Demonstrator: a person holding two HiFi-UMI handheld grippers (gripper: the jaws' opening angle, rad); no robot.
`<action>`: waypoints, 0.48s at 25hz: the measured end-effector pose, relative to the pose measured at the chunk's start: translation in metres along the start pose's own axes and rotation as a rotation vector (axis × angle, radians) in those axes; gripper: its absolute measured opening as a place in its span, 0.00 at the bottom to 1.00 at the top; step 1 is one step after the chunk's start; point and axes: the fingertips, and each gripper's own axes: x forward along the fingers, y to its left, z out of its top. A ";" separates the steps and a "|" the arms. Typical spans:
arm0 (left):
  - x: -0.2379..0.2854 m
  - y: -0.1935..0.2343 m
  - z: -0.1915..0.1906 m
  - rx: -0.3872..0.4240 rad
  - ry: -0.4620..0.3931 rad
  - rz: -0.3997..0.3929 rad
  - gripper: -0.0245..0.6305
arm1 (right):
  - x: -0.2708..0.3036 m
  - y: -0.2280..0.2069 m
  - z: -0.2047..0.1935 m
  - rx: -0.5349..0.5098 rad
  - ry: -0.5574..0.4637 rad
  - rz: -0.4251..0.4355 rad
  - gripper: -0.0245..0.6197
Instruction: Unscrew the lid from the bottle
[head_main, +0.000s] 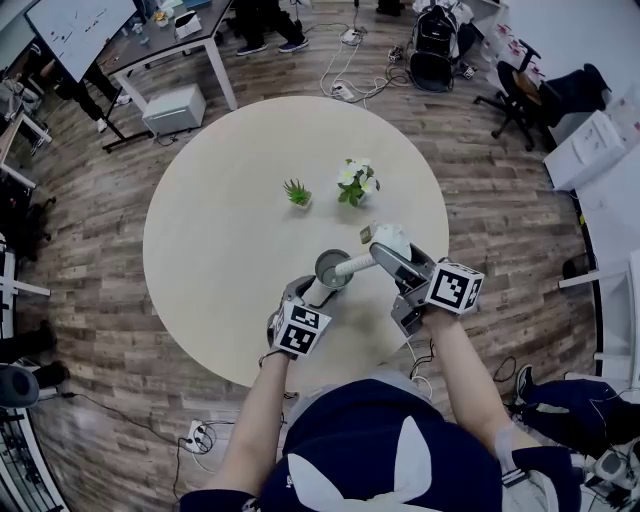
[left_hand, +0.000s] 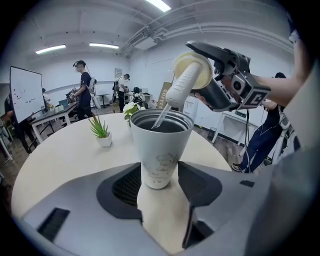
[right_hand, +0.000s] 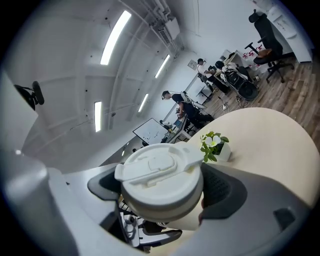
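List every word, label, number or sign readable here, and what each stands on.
Nothing reads clearly.
Bottle: faint print on its side, too blurred to read.
Whiteboard: marks too small to read.
Marker cubes: black-and-white square patterns, no words.

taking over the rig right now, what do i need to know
Left gripper: fingers against both sides of the bottle, which stands upright on the table.
Right gripper: shut on the lid, held tilted above the bottle.
Done: lid is off.
Left: the straw tip dips into the bottle mouth; lift it clear, then set the lid down.
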 end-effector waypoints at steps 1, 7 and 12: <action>-0.002 -0.001 0.001 -0.001 -0.005 0.004 0.39 | -0.002 0.000 0.001 0.009 -0.006 0.007 0.76; -0.018 0.005 -0.002 -0.042 -0.038 0.029 0.23 | -0.005 0.009 0.002 0.041 -0.048 0.062 0.76; -0.035 0.018 0.004 -0.091 -0.077 0.050 0.11 | -0.007 0.012 0.005 0.029 -0.056 0.074 0.76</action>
